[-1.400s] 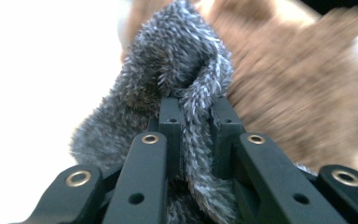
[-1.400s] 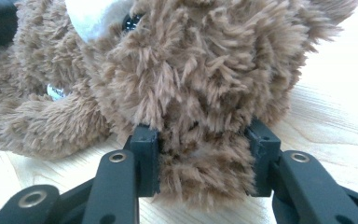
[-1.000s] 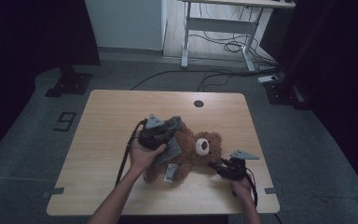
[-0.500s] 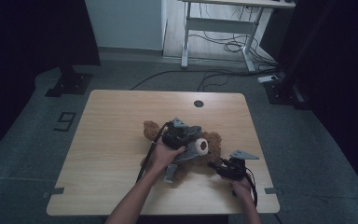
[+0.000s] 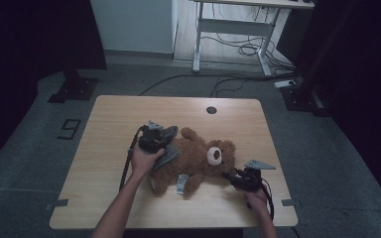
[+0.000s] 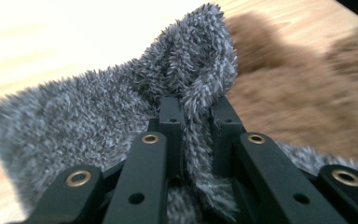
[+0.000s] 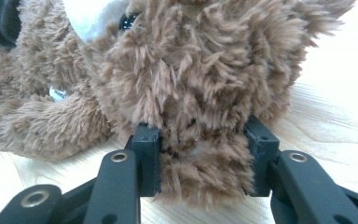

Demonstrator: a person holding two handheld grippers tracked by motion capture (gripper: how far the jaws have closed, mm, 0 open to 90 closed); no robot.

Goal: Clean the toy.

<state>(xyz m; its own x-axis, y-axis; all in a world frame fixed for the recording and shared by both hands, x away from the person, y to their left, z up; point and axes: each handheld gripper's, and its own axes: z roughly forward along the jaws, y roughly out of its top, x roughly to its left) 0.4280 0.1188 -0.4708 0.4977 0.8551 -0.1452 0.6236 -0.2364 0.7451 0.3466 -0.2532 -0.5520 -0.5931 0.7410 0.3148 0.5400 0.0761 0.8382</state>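
On the left of the table (image 5: 104,124), the person's left hand (image 5: 144,159) is holding the left gripper (image 5: 159,136) over the bear's far-left side. In the left gripper view its jaws are nearly closed, pinching a fold of fuzzy grey cloth (image 6: 121,102); the cloth is draping over the brown fur behind it. In the high view the cloth (image 5: 167,155) is lying against the bear (image 5: 193,163), just right of the hand. The bear is lying across the middle of the table, head to the right, white muzzle facing up. A small grey tag (image 5: 180,184) is lying on its near side. On the right, near the table's near edge, the right gripper (image 5: 234,178) is gripping the bear's head; its jaws are standing partly open around a thick tuft of brown fur (image 7: 200,140), pressing it from both sides.
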